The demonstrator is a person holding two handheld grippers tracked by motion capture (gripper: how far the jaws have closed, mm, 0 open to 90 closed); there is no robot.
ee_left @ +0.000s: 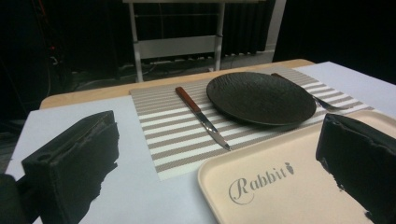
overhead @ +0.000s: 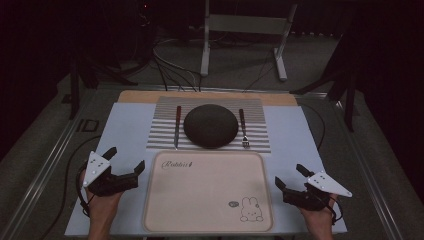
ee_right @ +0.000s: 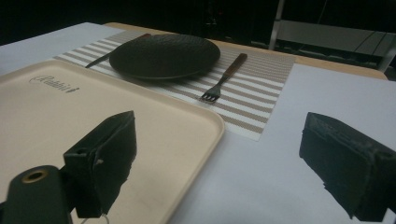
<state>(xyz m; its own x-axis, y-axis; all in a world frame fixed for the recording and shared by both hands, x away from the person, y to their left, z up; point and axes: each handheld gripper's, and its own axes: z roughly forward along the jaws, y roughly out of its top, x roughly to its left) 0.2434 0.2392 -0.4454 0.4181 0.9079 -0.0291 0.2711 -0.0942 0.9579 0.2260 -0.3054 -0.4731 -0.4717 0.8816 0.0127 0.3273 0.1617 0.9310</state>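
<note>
While both grippers, left (overhead: 126,158) and right (overhead: 289,176), rest gaping and empty either side of the bare cream tray (overhead: 165,215), apparently nothing begun: dark plate (overhead: 210,125), knife (overhead: 177,125), fork (overhead: 243,128) untouched on the striped mat (overhead: 162,134) beyond.

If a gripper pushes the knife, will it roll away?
Probably not: the knife looks flat and lies on the ribbed striped placemat, so it should slide or pivot. Its thin, low shiny blade may be slippery and hard to pinch.
</note>
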